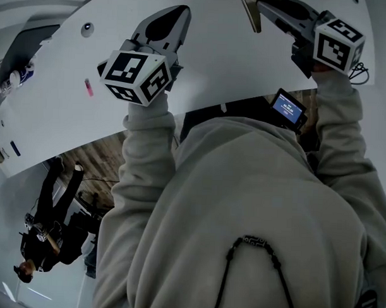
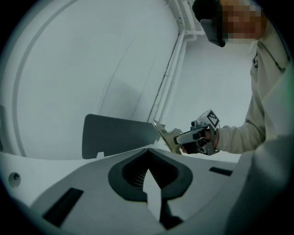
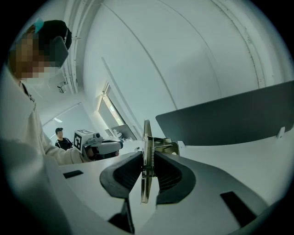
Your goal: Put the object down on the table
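Observation:
My right gripper (image 3: pixel 146 161) is shut on a thin brass-coloured metal plate with a spring and a bracket (image 3: pixel 146 137), held edge-on between the pads. The left gripper view shows that gripper (image 2: pixel 178 137) raised, with the plate (image 2: pixel 161 132) sticking out to the left. In the head view it (image 1: pixel 264 9) is at the top right, the plate (image 1: pixel 251 14) over the white surface. My left gripper (image 2: pixel 147 172) has its tips together with nothing between them. It is at the upper left (image 1: pixel 177 16) in the head view. The right gripper view shows it (image 3: pixel 115 146) at the left.
A large white surface (image 1: pixel 49 95) spreads behind both grippers, with a small pink thing (image 1: pixel 88 88) on it. A dark grey flat panel (image 3: pixel 229 117) stands beyond the jaws. A small device with a blue screen (image 1: pixel 288 109) is near my right arm. A person in dark clothes (image 1: pixel 48 237) stands at the lower left.

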A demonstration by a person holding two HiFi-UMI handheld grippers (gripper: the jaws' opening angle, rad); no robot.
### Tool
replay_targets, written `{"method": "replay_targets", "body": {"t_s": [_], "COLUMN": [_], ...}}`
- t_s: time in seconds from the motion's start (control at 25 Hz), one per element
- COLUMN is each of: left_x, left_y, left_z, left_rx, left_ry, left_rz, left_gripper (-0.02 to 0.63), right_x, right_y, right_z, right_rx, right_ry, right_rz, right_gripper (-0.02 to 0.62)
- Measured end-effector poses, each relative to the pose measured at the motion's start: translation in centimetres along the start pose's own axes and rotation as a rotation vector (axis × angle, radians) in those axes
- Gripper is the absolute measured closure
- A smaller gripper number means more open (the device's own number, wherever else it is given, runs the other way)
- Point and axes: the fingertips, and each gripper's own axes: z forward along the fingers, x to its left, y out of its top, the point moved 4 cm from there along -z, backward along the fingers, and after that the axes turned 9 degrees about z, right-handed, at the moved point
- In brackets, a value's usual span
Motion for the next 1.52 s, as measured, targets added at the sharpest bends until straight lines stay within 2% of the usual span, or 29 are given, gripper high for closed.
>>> {"method": "replay_targets", "body": {"t_s": [0.52,0.84,1.52], "left_x": [1.2,2.0,1.1], "left_y": [-3.1,-5.5,-8.5], "left_z": [0.8,1.1,2.3], "left_rx": [0.048,0.071,0.127], "left_ry": [0.001,0.04,0.046], "left_rz": [-0.04,-0.069,-0.12], "left_gripper": [0.604,0.604,0.604], "right_x": [-2.8,-4.7,-7.9], "right_y": [-2.6,-5.2,-8.9], "right_z": [2.1,3.1,3.7], "right_rx": [0.041,0.091,0.188], "right_ry": [-0.023,-0.039,-0.053], "right_rz": [0.067,0.108,0.181], "right_gripper": [0.492,0.492,0.492]}}
